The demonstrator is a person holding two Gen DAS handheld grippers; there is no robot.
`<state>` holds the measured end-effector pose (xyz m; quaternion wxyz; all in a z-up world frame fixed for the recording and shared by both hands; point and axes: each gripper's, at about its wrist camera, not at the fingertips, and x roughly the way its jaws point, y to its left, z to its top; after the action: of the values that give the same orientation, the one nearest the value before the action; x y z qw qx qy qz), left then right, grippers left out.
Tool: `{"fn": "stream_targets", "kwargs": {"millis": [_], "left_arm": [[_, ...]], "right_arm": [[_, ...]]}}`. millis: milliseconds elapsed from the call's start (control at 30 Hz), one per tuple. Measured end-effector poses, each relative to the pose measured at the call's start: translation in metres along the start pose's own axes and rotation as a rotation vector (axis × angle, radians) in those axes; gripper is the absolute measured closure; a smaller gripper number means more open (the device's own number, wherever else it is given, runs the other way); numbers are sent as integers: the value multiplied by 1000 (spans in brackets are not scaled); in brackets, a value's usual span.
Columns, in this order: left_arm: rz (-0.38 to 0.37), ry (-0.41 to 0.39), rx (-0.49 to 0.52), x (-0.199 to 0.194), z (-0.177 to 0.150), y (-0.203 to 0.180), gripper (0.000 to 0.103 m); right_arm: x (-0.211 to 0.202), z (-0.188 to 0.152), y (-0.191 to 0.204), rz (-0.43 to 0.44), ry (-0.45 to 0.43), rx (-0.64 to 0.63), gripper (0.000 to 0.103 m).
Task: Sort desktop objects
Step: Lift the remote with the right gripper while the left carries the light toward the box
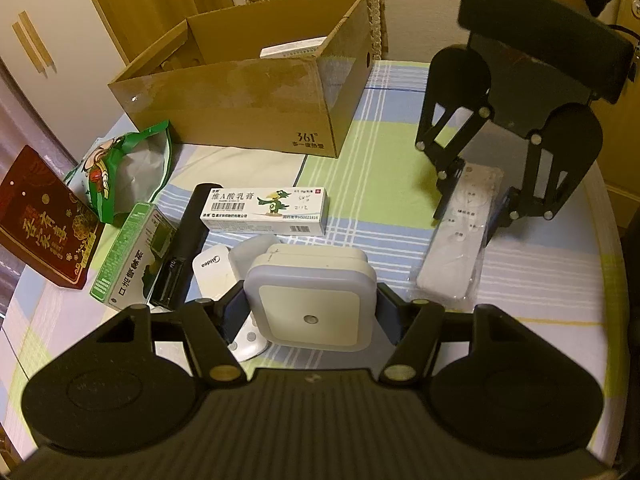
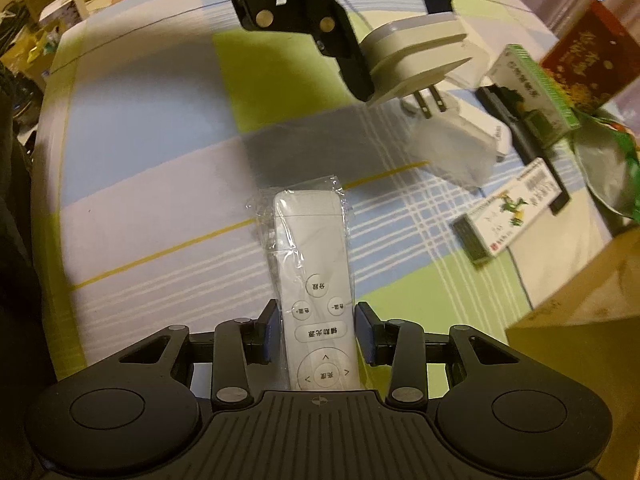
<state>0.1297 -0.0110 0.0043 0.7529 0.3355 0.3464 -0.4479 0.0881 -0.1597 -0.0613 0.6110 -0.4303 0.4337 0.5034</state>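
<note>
My left gripper (image 1: 310, 314) is shut on a white square plug-in night light (image 1: 310, 312) and holds it above the table; the right wrist view shows the light (image 2: 416, 56) lifted, prongs down. My right gripper (image 2: 316, 334) straddles a white remote in clear plastic wrap (image 2: 314, 292) lying on the checked cloth; its pads (image 2: 269, 336) sit at the remote's sides with slim gaps, so it is open. The left wrist view shows that gripper (image 1: 474, 216) over the remote (image 1: 460, 236). An open cardboard box (image 1: 256, 100) stands at the back.
On the cloth lie an ointment box (image 1: 266, 210), a green-white medicine box (image 1: 128, 252), a black battery holder (image 1: 182, 252), a white Midea remote (image 1: 214, 276), a green snack bag (image 1: 124, 168) and a red box (image 1: 44, 220). The table edge (image 1: 608, 280) curves right.
</note>
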Motion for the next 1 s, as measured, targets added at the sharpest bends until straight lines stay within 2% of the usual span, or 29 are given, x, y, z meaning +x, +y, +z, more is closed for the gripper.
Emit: {"fn": "stream_targets", "kwargs": {"millis": [233,667,1000], "left_arm": [[6,-9,17,-2,7,3,41],[1,-18,53,-2,20,0,41],[15,-27,76,-6,33,6,41]], "right_arm": [[-23,-5,0,-60,-19,47,66],[-35,-11,0,-118,-33,87,66],[-71,-9,-8,-217,-58,91,66]]}}
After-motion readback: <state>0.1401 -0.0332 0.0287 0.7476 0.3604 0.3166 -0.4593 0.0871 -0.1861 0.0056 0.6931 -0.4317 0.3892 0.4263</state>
